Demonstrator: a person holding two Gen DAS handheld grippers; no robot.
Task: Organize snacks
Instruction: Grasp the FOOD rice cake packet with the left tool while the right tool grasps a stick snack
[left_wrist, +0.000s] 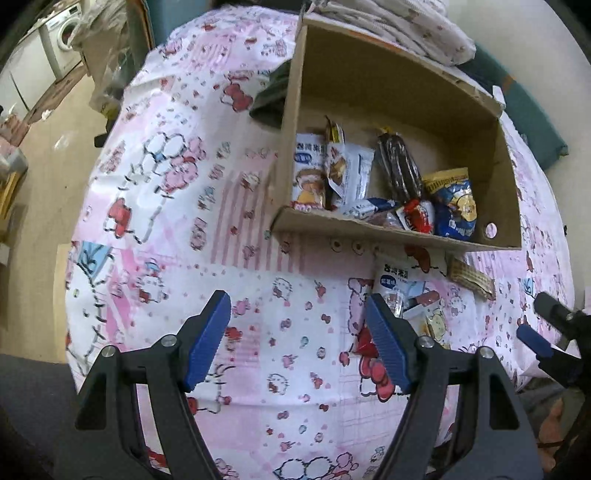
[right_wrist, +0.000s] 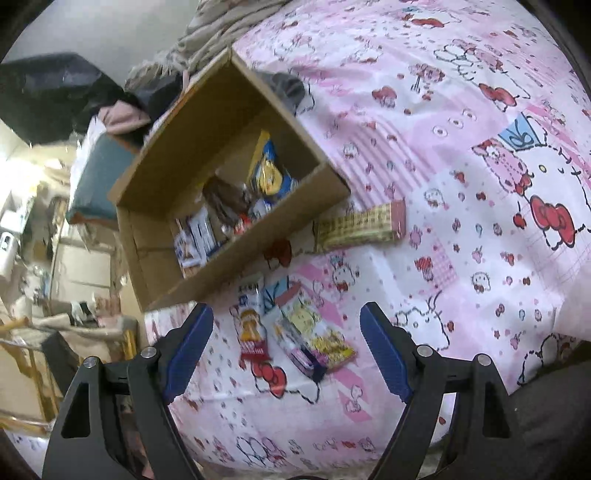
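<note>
An open cardboard box (left_wrist: 369, 74) (right_wrist: 207, 110) stands on a pink cartoon-print bedsheet (left_wrist: 221, 221) and holds several snack packets (left_wrist: 399, 177). In front of it lie loose snacks: a white rice-cracker packet (left_wrist: 395, 280) (right_wrist: 251, 321), a yellow packet (right_wrist: 325, 332) and a wafer bar (left_wrist: 469, 277) (right_wrist: 358, 225). My left gripper (left_wrist: 299, 343) is open and empty above the sheet, its right finger beside the loose packets. My right gripper (right_wrist: 284, 347) is open and empty, hovering over the loose packets; it also shows at the right edge of the left wrist view (left_wrist: 546, 325).
A dark cloth (left_wrist: 269, 96) lies against the box's left side. A folded blanket (left_wrist: 406, 26) sits behind the box. A teal cushion (left_wrist: 517, 107) lies beyond it. Beside the bed are a floor, a washing machine (left_wrist: 62, 40) and clutter (right_wrist: 37, 258).
</note>
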